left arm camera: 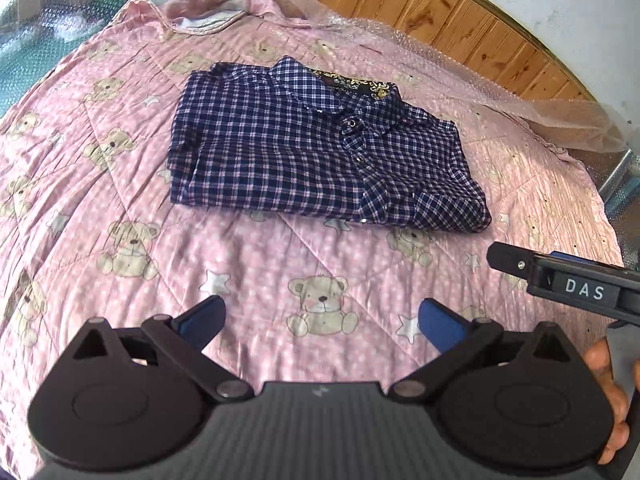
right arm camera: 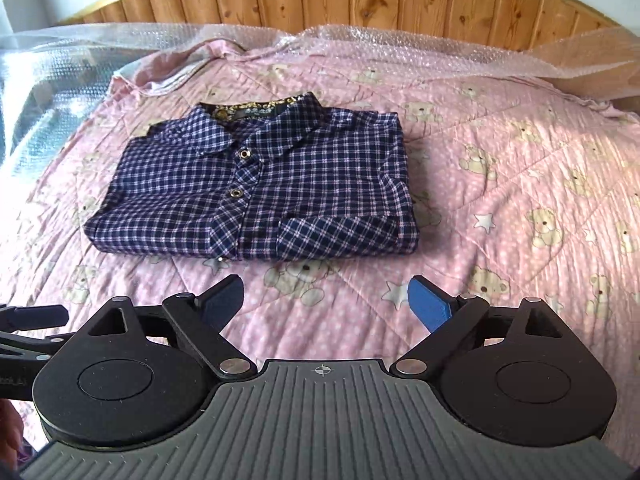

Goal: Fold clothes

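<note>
Left claw [left arm camera: 322,318] released, holding nothing. Shirt [left arm camera: 320,148] folded into neat rectangle on bed quilt [left arm camera: 120,200], at 12 o'clock from both claws, collar uppermost. Soft, light, limp; probably best gripped at doubled edges. Right claw [right arm camera: 326,300] likewise released.
</note>
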The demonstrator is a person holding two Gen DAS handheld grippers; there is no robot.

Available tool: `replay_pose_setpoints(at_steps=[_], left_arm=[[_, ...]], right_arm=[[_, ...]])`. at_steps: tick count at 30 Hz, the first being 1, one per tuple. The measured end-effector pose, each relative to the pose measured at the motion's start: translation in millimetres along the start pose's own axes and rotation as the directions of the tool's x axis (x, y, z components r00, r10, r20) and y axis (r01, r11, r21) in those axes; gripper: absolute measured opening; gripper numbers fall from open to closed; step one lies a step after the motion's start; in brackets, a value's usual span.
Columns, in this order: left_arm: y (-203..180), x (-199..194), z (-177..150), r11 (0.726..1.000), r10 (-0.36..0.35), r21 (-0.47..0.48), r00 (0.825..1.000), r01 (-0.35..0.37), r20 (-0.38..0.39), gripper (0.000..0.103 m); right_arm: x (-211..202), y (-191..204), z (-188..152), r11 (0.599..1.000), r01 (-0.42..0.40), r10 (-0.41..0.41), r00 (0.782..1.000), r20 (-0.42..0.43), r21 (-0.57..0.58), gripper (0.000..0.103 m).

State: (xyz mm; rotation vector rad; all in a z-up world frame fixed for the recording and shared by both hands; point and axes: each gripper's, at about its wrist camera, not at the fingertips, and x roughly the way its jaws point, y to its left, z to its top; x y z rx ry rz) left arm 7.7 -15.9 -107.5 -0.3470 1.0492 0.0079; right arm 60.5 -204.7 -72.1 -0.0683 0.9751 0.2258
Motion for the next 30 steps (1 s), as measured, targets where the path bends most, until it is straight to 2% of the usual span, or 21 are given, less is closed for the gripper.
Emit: replay_pose_setpoints(at_steps=[3,8,16,24,30], left_arm=[[-2,-14,-12,0.999,0.034,-0.003,0.999,-0.034,-0.005,0.103],[-12,-34,-25,0.992,0.098,0.078,0.995,-0.097,-0.003,0.103],[-12,-58,-26,0.994,0.086,0.063,0.996,-0.086,0.016,0.103],[-13,-82,-26,0.996,0.084,0.035,0.993,-0.087,0.083,0.103],[-17,-88,-28,0.996,0.072,0.050,0.994,-0.077,0.085,0.103]], right_arm=[[-23,9,-12,1.000,0.022,-0.021,1.000,0.023,-0.013,0.094],[-49,16,-27,0.999,0.045,-0.045,0.998,0.047,0.000,0.094],[-72,23,-38,0.998,0.057,-0.057,0.995,0.079,0.002,0.094],[-82,27,-43,0.998,0.057,-0.056,0.995,0.086,-0.006,0.094],[-86,33,-44,0.998,0.051,-0.049,0.995,0.091,-0.026,0.094]])
